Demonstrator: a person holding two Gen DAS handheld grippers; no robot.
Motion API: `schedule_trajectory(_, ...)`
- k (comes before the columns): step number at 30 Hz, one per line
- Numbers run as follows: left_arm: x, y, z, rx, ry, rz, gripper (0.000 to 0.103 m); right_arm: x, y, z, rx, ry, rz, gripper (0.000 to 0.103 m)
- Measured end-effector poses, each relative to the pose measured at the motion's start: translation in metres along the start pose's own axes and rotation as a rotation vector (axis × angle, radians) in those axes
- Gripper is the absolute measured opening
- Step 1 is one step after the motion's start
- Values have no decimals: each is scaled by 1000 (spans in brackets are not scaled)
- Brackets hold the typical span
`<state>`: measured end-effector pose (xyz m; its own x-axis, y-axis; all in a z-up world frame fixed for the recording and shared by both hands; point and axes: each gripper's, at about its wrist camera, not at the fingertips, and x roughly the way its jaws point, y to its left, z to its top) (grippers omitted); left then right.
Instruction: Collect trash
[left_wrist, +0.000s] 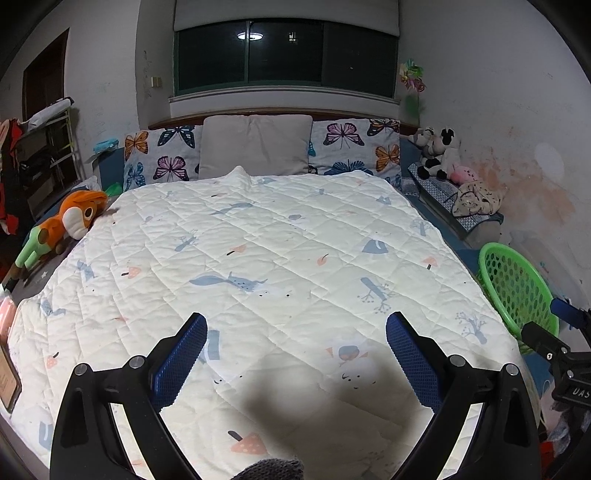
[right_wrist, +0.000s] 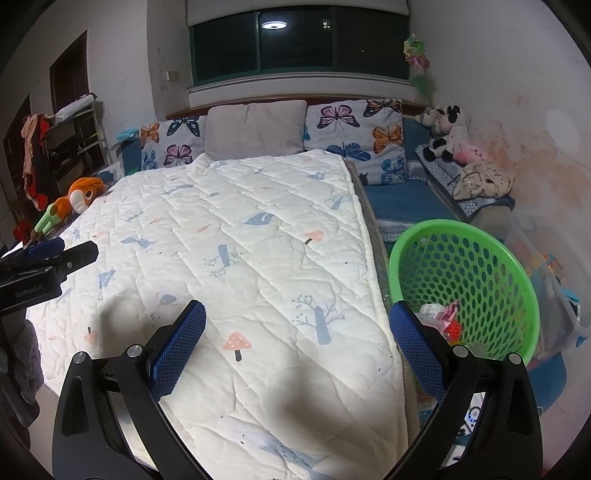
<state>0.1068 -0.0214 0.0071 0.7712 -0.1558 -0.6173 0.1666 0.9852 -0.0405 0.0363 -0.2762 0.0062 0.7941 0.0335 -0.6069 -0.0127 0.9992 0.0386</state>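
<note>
A green perforated basket (right_wrist: 480, 280) stands at the bed's right side, with crumpled white and red trash (right_wrist: 445, 317) inside it. It also shows in the left wrist view (left_wrist: 517, 288). My right gripper (right_wrist: 297, 317) is open and empty over the white quilt (right_wrist: 240, 240), its right finger near the basket's rim. My left gripper (left_wrist: 295, 328) is open and empty above the quilt (left_wrist: 258, 258) near the foot of the bed. No loose trash shows on the quilt.
Butterfly pillows (left_wrist: 162, 155) and a grey pillow (left_wrist: 255, 147) lean on the headboard. An orange plush toy (left_wrist: 70, 221) lies at the bed's left edge. Plush toys (right_wrist: 447, 136) sit on a blue side bench (right_wrist: 406, 203). A clear bin (right_wrist: 546, 266) stands beyond the basket.
</note>
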Motion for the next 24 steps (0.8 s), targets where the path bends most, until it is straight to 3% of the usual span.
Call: schedule_trajectory(24,-2,12,-9,-4,4,26,94,2,5,3,-6,-3,12,99)
